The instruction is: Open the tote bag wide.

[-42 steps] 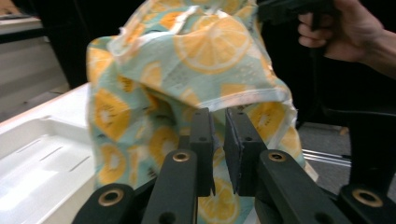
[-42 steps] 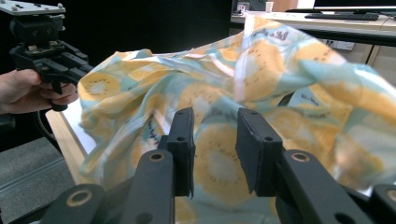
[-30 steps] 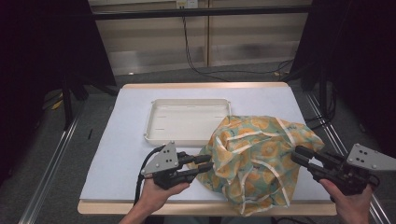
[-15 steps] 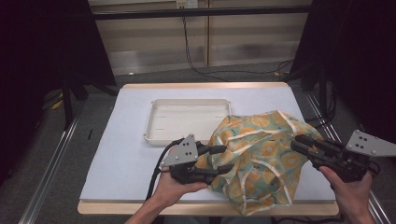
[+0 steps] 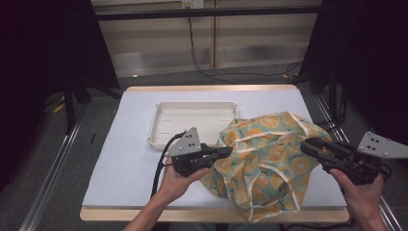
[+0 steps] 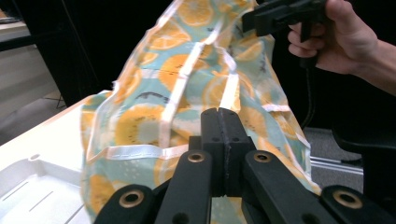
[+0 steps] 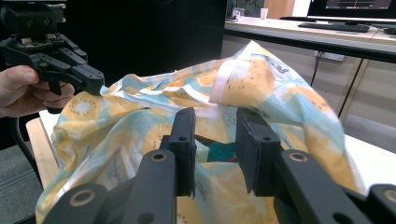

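Between both grippers, the orange-print cloth (image 5: 262, 161) stretches left to right.

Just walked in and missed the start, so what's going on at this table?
A person is handling an orange-print cloth bag with two hand-held grippers. The left gripper has just closed, jaws together at the bag's left edge. The right gripper is at its right side, jaws apart with cloth between them. A cream tray sits behind on the white table.
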Demonstrator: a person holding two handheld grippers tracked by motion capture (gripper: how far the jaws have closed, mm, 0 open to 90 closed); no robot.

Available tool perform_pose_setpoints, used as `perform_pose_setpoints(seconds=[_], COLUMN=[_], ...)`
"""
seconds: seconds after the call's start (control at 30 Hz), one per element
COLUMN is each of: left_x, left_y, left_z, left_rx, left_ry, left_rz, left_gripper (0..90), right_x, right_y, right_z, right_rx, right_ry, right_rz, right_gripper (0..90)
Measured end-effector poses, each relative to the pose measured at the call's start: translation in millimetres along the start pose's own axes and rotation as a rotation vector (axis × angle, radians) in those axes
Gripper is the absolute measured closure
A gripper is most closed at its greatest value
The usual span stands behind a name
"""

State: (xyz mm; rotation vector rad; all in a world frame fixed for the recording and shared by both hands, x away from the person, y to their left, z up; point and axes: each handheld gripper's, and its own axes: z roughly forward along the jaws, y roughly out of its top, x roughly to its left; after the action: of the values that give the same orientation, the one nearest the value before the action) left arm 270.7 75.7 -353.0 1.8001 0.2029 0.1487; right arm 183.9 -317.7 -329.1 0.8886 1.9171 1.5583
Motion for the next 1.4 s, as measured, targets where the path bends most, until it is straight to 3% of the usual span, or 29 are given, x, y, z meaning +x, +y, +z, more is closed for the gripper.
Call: perform_pose_setpoints(seconds=[0.07, 0.1, 0.27, 0.4, 0.5, 0.53, 0.6, 0.73, 0.9, 0.93, 1.13, 1.27, 1.4], left_x=[4.3, 6.6, 18.9, 23.3, 24.0, 26.4, 28.9, 32.8, 38.3, 39.1, 48.3, 55.3, 63.5], left_y=[-0.2, -0.8, -2.3, -1.6, 0.1, 0.5, 0.8, 1.3, 3.1, 3.4, 3.0, 0.2, -6.4], left_z=[-3.0, -4.1, -12.2, -15.5, -17.9, -19.2, -20.4, -21.9, -23.2, -23.1, -29.4, -32.0, -29.6], left_rx=[0.005, -0.001, -0.008, -0.020, -0.018, -0.016, -0.011, -0.030, -0.033, -0.032, -0.026, -0.017, -0.006], left_ry=[0.013, 0.017, 0.057, 0.049, 0.096, 0.076, 0.081, 0.084, 0.091, 0.091, 0.124, 0.137, 0.148], left_rz=[-0.010, -0.016, -0.042, -0.050, -0.058, -0.055, -0.060, -0.071, -0.083, -0.078, -0.091, -0.097, -0.117], left_gripper=[90.0, 90.0, 90.0, 90.0, 90.0, 90.0, 90.0, 90.0, 90.0, 90.0, 90.0, 90.0, 90.0], right_x=[-0.3, 0.0, -2.5, -5.8, -6.9, -7.5, -7.9, -11.1, -16.4, -16.0, -22.1, -32.3, -45.6], right_y=[1.2, 1.7, 2.6, 4.1, 7.0, 7.8, 8.8, 8.5, 3.3, 2.4, 6.5, 10.8, 8.5], right_z=[-3.3, -4.6, -13.4, -19.9, -22.9, -23.5, -22.9, -20.5, -4.6, -0.4, 14.8, 27.8, 45.8], right_rx=[0.003, -0.003, -0.013, -0.044, -0.060, -0.058, -0.052, -0.051, -0.020, -0.012, -0.017, -0.005, 0.003], right_ry=[0.010, -0.014, -0.043, -0.083, -0.105, -0.110, -0.121, -0.127, -0.082, -0.079, -0.008, -0.005, -0.018], right_rz=[0.003, -0.002, 0.006, 0.010, 0.003, -0.007, -0.007, -0.010, -0.006, -0.009, -0.011, -0.012, 0.031], right_gripper=[66.8, 66.1, 60.1, 55.2, 52.9, 51.5, 47.8, 43.3, 40.2, 41.4, 82.9, 89.1, 89.2])
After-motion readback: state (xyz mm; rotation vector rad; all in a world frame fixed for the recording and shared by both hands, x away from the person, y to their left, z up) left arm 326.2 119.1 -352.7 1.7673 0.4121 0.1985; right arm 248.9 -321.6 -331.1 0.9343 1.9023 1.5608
